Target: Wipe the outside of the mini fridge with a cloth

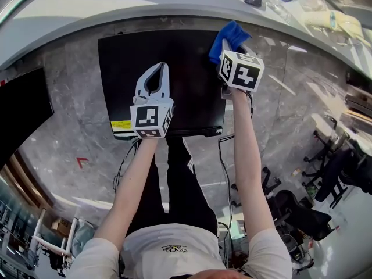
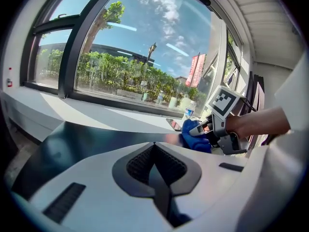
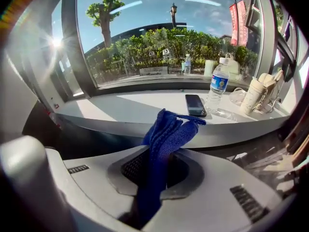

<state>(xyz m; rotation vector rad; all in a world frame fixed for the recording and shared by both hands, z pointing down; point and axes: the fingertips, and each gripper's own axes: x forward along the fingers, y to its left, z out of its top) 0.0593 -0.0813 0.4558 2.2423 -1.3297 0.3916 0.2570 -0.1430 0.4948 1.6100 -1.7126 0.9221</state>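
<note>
While the person's forearms reach out over the black mini fridge [image 1: 145, 51], the left gripper [image 1: 159, 68] sits above the middle of its flat top, jaws pressed together with nothing between them. Just beyond and to the right, the right gripper [image 3: 157, 168] is clamped on a blue cloth [image 3: 166, 134], which stands up out of the jaws in a bunched fold. From the head view the cloth is at the top's back right corner, and it seems to be touching the surface there, though the contact itself is hard to make out. Past the fridge runs a pale curved windowsill [image 3: 120, 108] carrying a dark phone [image 3: 195, 104], a water bottle [image 3: 218, 85] and some paper cups [image 3: 255, 94]. Behind the glass are hedges, a tree and blue sky.
</note>
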